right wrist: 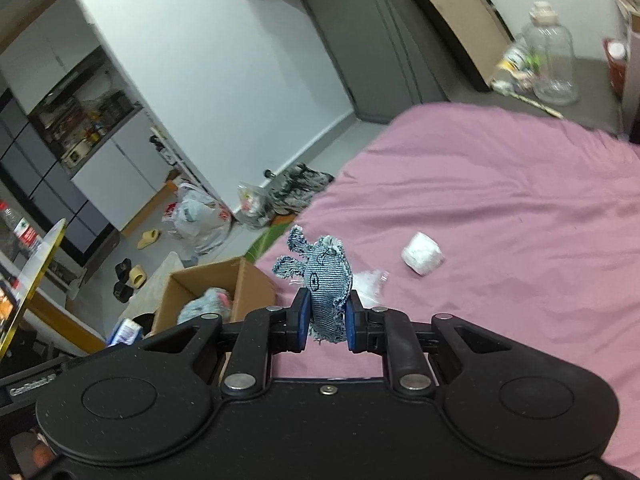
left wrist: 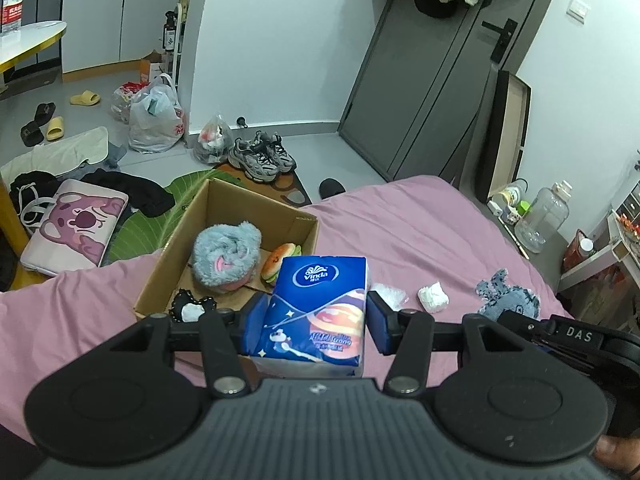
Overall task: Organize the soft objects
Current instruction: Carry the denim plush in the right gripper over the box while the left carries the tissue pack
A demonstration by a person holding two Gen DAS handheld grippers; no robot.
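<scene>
My left gripper (left wrist: 316, 320) is shut on a blue Vinda tissue pack (left wrist: 320, 304), held above the pink bed just right of the open cardboard box (left wrist: 168, 256). The box holds a grey-blue fluffy plush (left wrist: 226, 254), a burger plush (left wrist: 278, 262) and a small black-and-white toy (left wrist: 192, 308). My right gripper (right wrist: 326, 320) is shut on a denim elephant toy (right wrist: 326, 280), lifted above the bed; it also shows in the left wrist view (left wrist: 508, 292). A white crumpled wad (right wrist: 422, 254) and a clear plastic wrapper (right wrist: 370, 282) lie on the bed.
The pink bed (right wrist: 500, 200) fills the right. On the floor to the left lie a laptop sleeve (left wrist: 72, 228), black clothes (left wrist: 132, 192), sneakers (left wrist: 262, 156), plastic bags (left wrist: 156, 116) and slippers (left wrist: 54, 128). A clear water jug (left wrist: 546, 216) stands beside the bed.
</scene>
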